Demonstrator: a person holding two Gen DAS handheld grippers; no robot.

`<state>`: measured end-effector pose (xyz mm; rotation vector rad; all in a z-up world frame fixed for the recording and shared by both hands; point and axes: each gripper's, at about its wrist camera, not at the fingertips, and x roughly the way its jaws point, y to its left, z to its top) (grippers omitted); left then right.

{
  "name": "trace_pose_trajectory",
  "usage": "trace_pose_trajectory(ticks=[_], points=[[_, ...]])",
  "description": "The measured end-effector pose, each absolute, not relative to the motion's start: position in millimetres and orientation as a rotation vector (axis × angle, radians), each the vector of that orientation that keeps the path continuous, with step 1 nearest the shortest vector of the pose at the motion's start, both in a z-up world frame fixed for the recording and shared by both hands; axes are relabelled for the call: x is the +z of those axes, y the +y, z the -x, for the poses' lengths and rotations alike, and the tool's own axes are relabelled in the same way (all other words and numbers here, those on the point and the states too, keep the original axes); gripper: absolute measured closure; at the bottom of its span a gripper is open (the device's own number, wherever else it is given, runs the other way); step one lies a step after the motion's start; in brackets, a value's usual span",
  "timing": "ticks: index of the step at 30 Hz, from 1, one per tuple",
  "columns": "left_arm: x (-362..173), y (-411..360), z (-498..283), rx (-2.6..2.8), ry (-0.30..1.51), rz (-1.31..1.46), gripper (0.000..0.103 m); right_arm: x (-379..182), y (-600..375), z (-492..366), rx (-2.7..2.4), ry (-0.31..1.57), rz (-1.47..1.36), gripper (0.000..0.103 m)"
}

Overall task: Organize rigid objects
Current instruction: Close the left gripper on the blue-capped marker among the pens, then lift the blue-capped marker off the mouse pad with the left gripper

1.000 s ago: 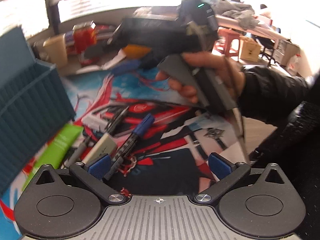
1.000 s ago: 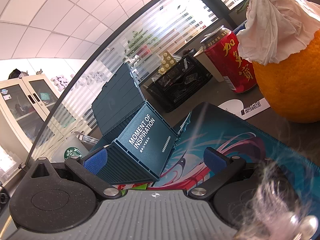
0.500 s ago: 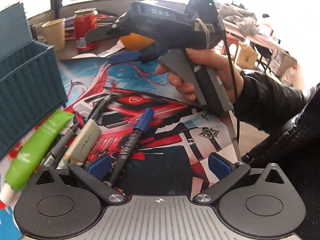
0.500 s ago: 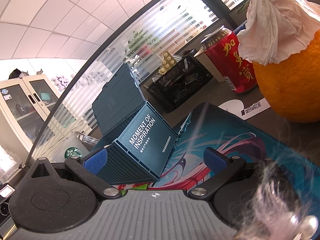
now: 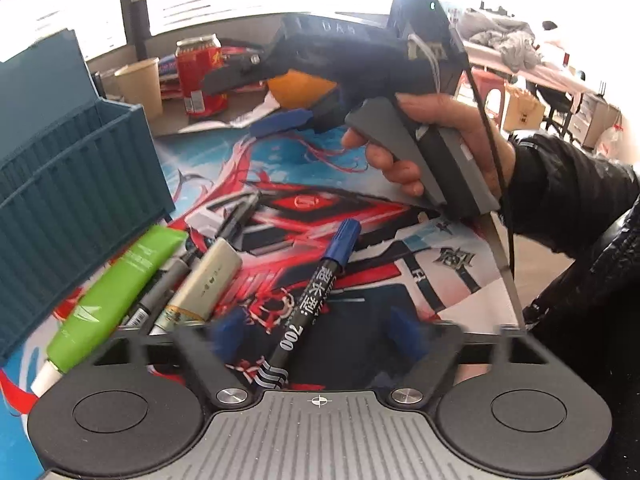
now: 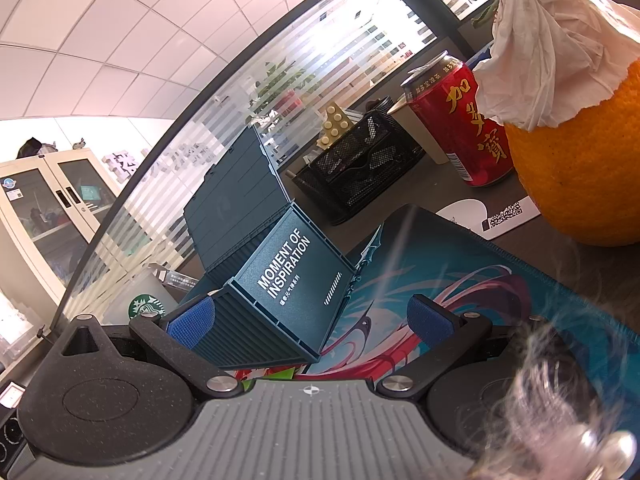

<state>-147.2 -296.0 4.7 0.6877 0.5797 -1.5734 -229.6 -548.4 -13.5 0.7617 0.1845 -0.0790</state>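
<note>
Left hand-held gripper [image 5: 316,330] jaws apart, straddling the blue marker [image 5: 316,296] to grab it for the box [image 5: 76,184]; right hand-held gripper [image 6: 310,320] parked, jaws apart, empty.

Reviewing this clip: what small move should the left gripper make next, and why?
Probably ease the left gripper down and close on the blue-capped marker. Its fingers are open with the marker's lower end lying between them on the mat, and the teal box waits just left.

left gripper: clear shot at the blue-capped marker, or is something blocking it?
Probably yes. The blue-capped marker lies on the mat with its lower end between the open fingers of the left gripper. Nothing covers it; the beige tube lies apart.
</note>
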Motion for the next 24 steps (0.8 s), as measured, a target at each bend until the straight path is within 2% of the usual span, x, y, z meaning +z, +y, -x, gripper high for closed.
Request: trace_pose_trajectory(ticks=[2, 4, 10, 24], points=[[6.0, -295.5, 145.5, -1.567, 0.586, -0.685, 0.052, -13.6, -547.8, 229.6, -0.079, 0.184, -0.762, 0.0], [7.5, -295.0, 145.3, -1.569, 0.584, -0.693, 0.066, -13.6, -548.0, 229.6, -0.079, 0.185, -0.761, 0.0], [9.4, -295.6, 162.6, -1.57, 0.54, -0.748, 0.089, -13.7, -548.1, 229.7, -0.079, 0.184, -0.762, 0.0], [17.1, -300.2, 160.7, -1.582, 0.617, -0.683, 0.092, -13.8, -547.9, 230.0, -0.079, 0.183, -0.762, 0.0]])
